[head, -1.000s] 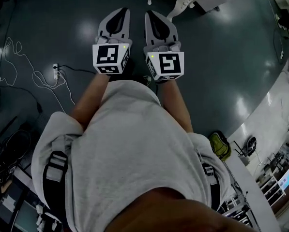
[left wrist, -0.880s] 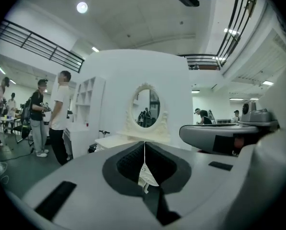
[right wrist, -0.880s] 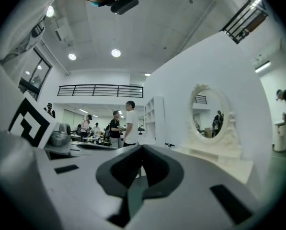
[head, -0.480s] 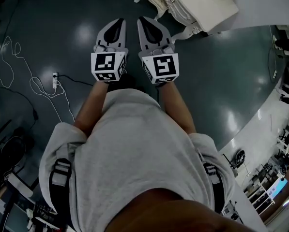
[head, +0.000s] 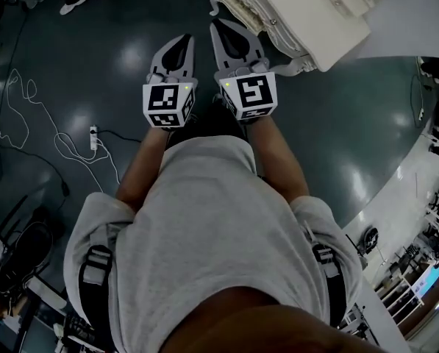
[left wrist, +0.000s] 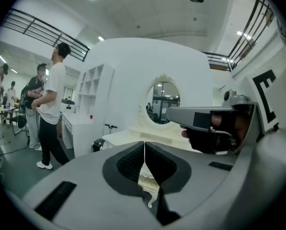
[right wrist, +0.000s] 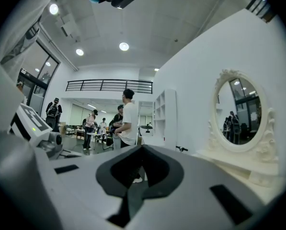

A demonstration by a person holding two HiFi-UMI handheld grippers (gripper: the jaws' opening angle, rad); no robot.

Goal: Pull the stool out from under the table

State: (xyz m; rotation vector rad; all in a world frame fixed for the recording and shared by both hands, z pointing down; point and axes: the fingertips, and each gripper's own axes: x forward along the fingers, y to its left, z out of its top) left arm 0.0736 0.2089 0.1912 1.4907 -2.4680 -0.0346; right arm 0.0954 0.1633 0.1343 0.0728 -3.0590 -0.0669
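Dark glossy floor (head: 337, 138) in an open hall, with a white carved dressing table (head: 307, 20) just ahead and no hold on anything yet.

The left gripper (head: 182, 43) and right gripper (head: 226, 35) sit side by side near the table's edge, both with jaws pressed together on nothing. The stool shows in no view; it is probably tucked beneath the table. Reaching in blind could knock the curled table leg (head: 287, 65), and the loose white cable (head: 57, 134) could catch a foot when stepping back.
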